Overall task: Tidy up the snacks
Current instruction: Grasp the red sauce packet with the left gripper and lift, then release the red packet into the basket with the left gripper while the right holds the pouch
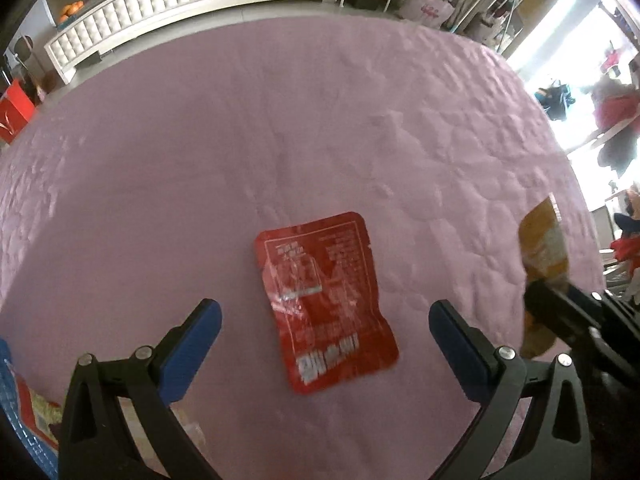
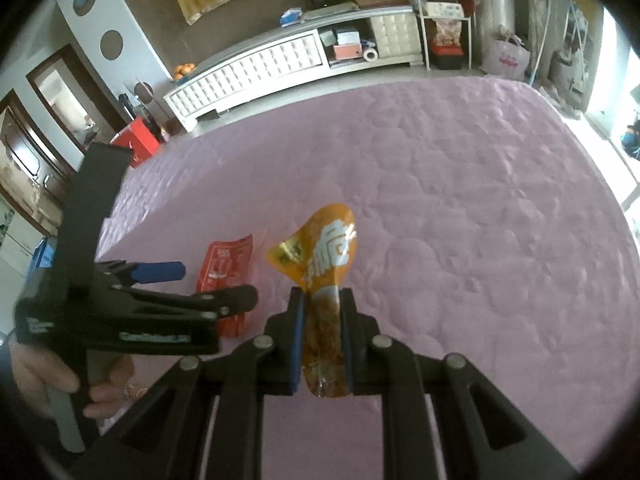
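Note:
A red snack packet lies flat on the pink bedspread, printed side up. My left gripper hovers over it, open wide, one blue pad on each side and neither touching. The same red packet appears in the right wrist view, partly behind the left gripper, which a hand holds. My right gripper is shut on an orange snack packet, lifted above the bedspread. That orange packet also shows at the right edge of the left wrist view.
A blue basket with snack packs sits at the lower left corner. A white tufted cabinet stands past the far edge of the bed. A red box is on the floor by the left edge. A bright window lies to the right.

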Demonstrator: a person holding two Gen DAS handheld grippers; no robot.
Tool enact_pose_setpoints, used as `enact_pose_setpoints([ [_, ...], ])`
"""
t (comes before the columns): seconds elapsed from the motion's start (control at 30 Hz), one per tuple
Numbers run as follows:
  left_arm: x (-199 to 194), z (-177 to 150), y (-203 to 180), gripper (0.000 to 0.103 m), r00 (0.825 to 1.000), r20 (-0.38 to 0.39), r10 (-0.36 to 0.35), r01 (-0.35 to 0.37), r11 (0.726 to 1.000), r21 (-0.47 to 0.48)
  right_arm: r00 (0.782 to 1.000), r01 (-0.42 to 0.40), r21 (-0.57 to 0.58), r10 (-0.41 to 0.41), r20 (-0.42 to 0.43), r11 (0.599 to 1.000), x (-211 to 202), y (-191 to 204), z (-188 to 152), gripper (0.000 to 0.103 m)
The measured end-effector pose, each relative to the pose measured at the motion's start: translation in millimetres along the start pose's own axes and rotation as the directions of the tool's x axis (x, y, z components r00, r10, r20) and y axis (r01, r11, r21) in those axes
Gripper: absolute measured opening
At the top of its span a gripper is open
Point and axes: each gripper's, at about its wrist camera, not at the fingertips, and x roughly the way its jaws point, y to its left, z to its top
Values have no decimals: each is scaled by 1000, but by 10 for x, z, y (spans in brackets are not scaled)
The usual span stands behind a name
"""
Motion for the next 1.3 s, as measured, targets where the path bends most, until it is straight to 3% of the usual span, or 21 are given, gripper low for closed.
enact_pose_setpoints([
  [0.17, 147, 8, 14, 102, 998, -3, 64, -64, 998, -18, 1000, -18, 13, 18, -13, 1000, 29, -53, -51, 20],
  [0.27, 137, -22, -10, 85, 991, 21, 135, -135, 991, -7, 999, -22, 37, 23, -24, 999, 40, -99, -99, 20],
  [0.37, 95, -45, 28, 72, 991, 31, 133, -132, 991, -27, 999, -31, 53, 33, -32, 998, 49, -113, -137, 20],
  [0.43, 59, -64, 51, 60, 990, 40, 134, -133, 991, -33, 999, -37, 50, 38, -33, 998, 34, -60, -153, 20],
  [0.47, 36, -78, 53, 48, 990, 48, 129, -128, 991, -25, 999, -39, 46, 41, -34, 998, 36, -34, -157, 20],
  [0.57, 12, -95, 64, 42, 992, 56, 115, -115, 993, 3, 998, -50, 35, 52, -41, 998, 50, 59, -162, 20],
  [0.63, -8, -106, 78, 26, 994, 63, 87, -89, 996, 22, 997, -53, 25, 54, -46, 998, 38, 120, -171, 20],
  [0.67, -17, -108, 61, 24, 995, 63, 73, -75, 997, 28, 998, -50, 20, 51, -48, 999, 23, 142, -171, 20],
  [0.8, -87, -133, 32, 23, 998, 63, 24, -26, 1000, 18, 999, -28, -6, 28, -37, 1000, -114, 240, -171, 20],
  [1.07, -792, -423, 124, 23, 985, 159, -61, 59, 998, 18, 1000, -20, -57, 21, 10, 998, -598, 718, -121, 20],
  [1.3, -1520, -794, 392, 23, 963, 262, -60, 56, 998, 24, 998, -23, -137, 30, 49, 990, -1009, 1314, -158, 20],
])
